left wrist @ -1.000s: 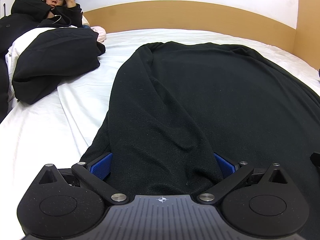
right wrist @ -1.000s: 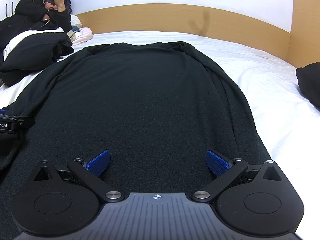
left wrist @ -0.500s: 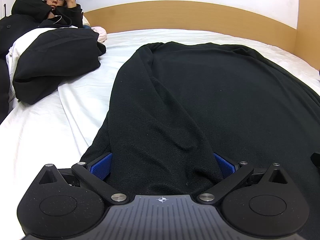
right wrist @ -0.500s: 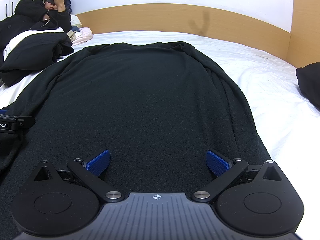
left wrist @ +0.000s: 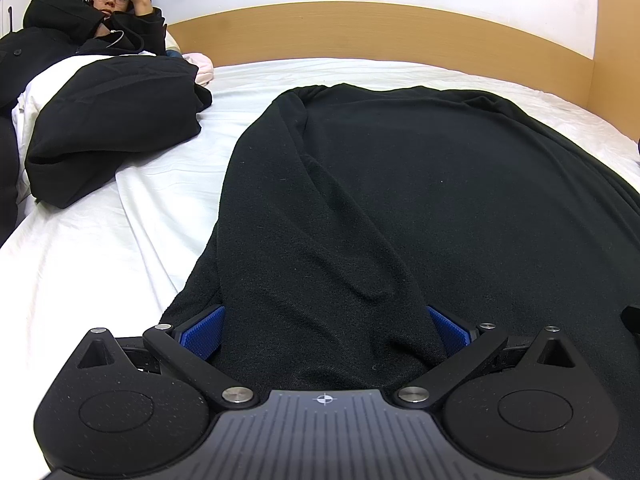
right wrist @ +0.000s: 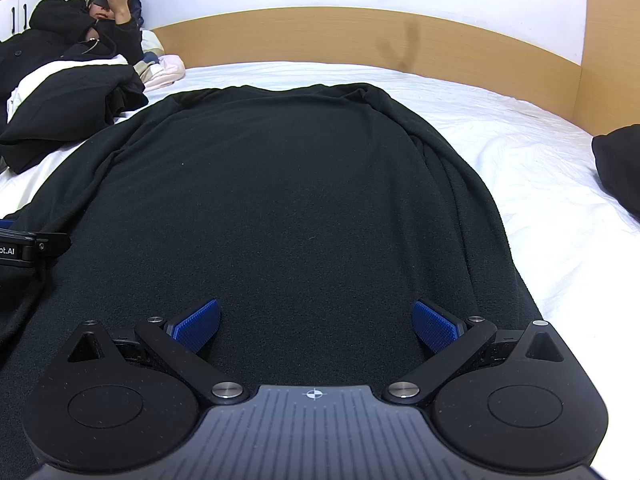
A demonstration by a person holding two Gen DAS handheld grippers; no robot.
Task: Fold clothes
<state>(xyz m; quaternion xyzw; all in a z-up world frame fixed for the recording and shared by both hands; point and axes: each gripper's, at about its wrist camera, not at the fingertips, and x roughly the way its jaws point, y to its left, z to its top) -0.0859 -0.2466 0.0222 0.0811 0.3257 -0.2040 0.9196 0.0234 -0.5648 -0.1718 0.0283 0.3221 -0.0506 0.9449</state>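
Left gripper (right wrist: 24, 250) marked "ot.AI" (partly cut off), black garment (right wrist: 304, 200) beside.

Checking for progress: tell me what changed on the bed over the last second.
Nothing visibly changed. Both grippers, left and right, stay wide open at the near hem of the black garment, which lies spread on the bed as before.

Both wrist views sit low and close over the black garment (left wrist: 400, 208), facing the headboard (right wrist: 360, 36); the left looks from further left
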